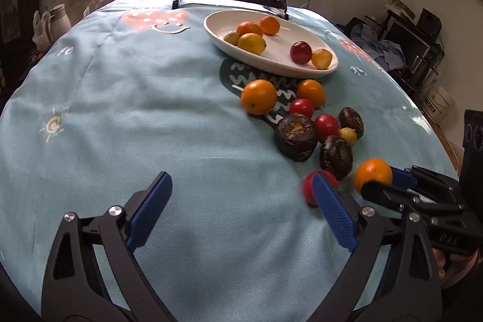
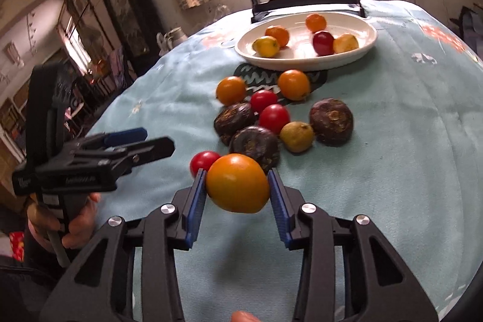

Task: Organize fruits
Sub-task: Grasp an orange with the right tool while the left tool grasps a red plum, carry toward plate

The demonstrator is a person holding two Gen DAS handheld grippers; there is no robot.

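Right tongs (image 2: pixel 237 186) clamp an orange (image 2: pixel 237 182); left tongs (image 1: pixel 241 195) gape empty. Five, perhaps six, fruits fill the dish (image 1: pixel 302 70) (roughly ten await on the worktop (image 1: pixel 151 110)).

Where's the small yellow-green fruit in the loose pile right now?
Right wrist view: the small yellow-green fruit lies on the tablecloth, between a red tomato and a dark brown fruit.

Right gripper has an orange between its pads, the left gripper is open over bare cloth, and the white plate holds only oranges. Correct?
Not quite: the white plate also holds a red fruit, as the right wrist view shows. The right gripper does have the orange between its pads, and the left gripper is open over cloth.
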